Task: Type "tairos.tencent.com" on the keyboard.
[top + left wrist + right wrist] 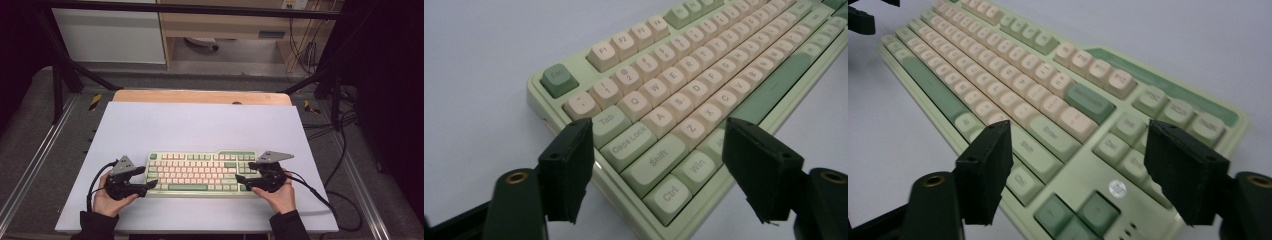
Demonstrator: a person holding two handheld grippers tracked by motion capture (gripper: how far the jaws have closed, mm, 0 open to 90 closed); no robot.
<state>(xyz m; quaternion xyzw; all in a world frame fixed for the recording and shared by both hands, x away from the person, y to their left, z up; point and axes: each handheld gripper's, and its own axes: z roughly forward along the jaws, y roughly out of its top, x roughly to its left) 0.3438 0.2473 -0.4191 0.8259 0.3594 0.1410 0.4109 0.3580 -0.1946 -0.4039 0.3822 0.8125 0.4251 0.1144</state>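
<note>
Green-and-cream keyboard (202, 174) lying flat on the pale counter (200, 125), toward the near edge, roughly centred between left and right, long side running left to right. Left gripper (148, 178) at the keyboard's left end, held in the left hand (107, 197), jaws apart and straddling the near left corner; in the left gripper view the keyboard (684, 110) sits between the two black jaws, with the Ctrl, Shift and Caps Lock keys closest, neither jaw seen pressing on the case. Right gripper (242, 172) at the right end, held in the right hand (281, 195), jaws likewise apart; in the right gripper view the keyboard (1048, 100) lies between them, arrow keys nearest, no clamping visible. Dark cables trailing from both grippers toward the near side of the counter.
</note>
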